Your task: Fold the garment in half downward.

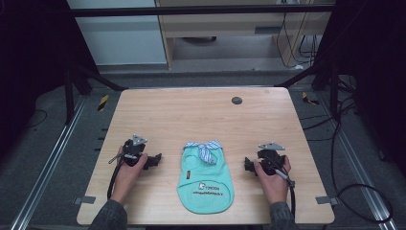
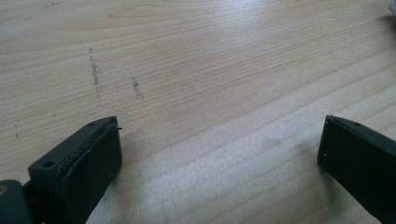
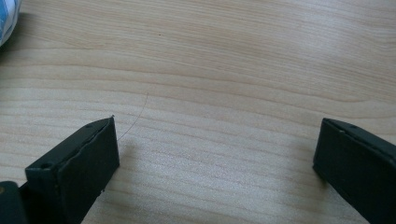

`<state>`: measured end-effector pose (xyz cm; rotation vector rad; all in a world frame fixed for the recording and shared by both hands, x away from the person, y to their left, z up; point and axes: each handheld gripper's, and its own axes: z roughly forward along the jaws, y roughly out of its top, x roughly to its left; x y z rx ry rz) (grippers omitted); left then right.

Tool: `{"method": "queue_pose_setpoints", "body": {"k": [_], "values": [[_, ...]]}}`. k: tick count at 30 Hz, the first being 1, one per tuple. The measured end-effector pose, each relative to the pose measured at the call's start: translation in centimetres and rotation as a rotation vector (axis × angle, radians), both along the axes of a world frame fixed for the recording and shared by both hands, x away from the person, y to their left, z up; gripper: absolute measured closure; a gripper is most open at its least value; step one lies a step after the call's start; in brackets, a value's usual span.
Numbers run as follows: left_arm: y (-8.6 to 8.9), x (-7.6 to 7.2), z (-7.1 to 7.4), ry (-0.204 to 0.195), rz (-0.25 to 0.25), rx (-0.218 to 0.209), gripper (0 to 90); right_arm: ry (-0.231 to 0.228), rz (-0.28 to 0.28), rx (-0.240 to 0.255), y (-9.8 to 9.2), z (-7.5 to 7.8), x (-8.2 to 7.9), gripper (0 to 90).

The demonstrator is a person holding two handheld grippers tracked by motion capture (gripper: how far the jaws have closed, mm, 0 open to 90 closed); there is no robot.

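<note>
On the wooden worktop (image 1: 201,115) we see a small mint-green pet shirt (image 1: 206,179) that lies flat near the front edge, about in the middle between the two hands. Its collar end points to 12 o'clock and carries a bow with blue and white stripes (image 1: 205,148); its rounded hem points to 6 o'clock, and a small white print with dark letters sits on the lower part.

The left tool (image 1: 155,160) rests on the worktop at 9 o'clock from the shirt, near it but not touching. The left hand (image 1: 127,170) holds it, and its jaws point toward the shirt. In the left gripper view the left tool (image 2: 219,149) has its two black jaws wide apart, with bare wood between them, so it is released and grasps nothing.

The right tool (image 1: 248,165) rests at 3 o'clock from the shirt, also near and apart from it, held by the right hand (image 1: 273,175). In the right gripper view the right tool (image 3: 215,149) is released too: the jaws stand wide, and between them is bare wood grain. A bit of striped cloth (image 3: 7,18) shows at the upper left corner of that view.

A small dark round disc (image 1: 237,100) sits on the worktop at 12 o'clock, close to the far edge, well apart from the shirt.
</note>
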<state>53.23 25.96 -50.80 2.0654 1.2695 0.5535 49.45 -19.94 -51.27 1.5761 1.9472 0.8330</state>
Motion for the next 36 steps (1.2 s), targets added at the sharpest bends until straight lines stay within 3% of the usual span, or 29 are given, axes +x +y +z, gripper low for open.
{"method": "queue_pose_setpoints", "body": {"k": [12, 15, 17, 21, 22, 23, 26, 28, 29, 32, 36], "values": [[0.1, -0.7, 0.1, -0.003, -0.033, -0.002, 0.5, -0.002, 0.022, -0.001, -0.2, 0.0, -0.8, 1.2], [0.0, -0.8, 0.5, -0.015, -0.042, 0.003, 3.6, -0.021, 0.020, 0.005, -0.1, 0.1, -0.9, 10.4], [-0.2, -0.8, 1.3, -0.026, -0.041, -0.027, 4.2, -0.033, 0.030, 0.005, 0.0, 0.3, -1.0, 13.6], [-1.1, -1.2, 3.6, -0.070, -0.086, -0.073, 5.9, -0.075, 0.115, 0.012, 1.0, 2.0, -1.1, 28.7], [-1.6, -1.3, 4.1, -0.073, -0.103, -0.097, 8.4, -0.096, 0.173, 0.008, 1.8, 2.9, -1.1, 39.6], [-2.2, -1.2, 4.4, -0.073, -0.122, -0.104, 8.4, -0.096, 0.173, 0.008, 1.8, 2.9, -1.1, 39.6], [-4.4, -0.2, 5.4, -0.057, -0.186, -0.059, 9.4, -0.077, 0.269, -0.004, 3.7, 3.9, 0.0, 48.5], [-5.8, 0.9, 6.0, -0.044, -0.207, -0.081, 12.8, -0.073, 0.324, -0.017, 5.1, 4.5, 1.1, 57.4], [-6.4, 1.5, 6.3, -0.038, -0.211, -0.088, 13.8, -0.070, 0.347, -0.016, 5.7, 4.8, 1.8, 60.1], [-8.2, 3.4, 6.5, -0.013, -0.215, -0.055, 19.3, -0.050, 0.401, -0.012, 7.5, 5.3, 3.9, 67.8], [-10.1, 5.1, 5.5, 0.035, -0.209, -0.038, 26.8, -0.033, 0.445, 0.009, 9.1, 5.5, 6.2, 73.5]]}}
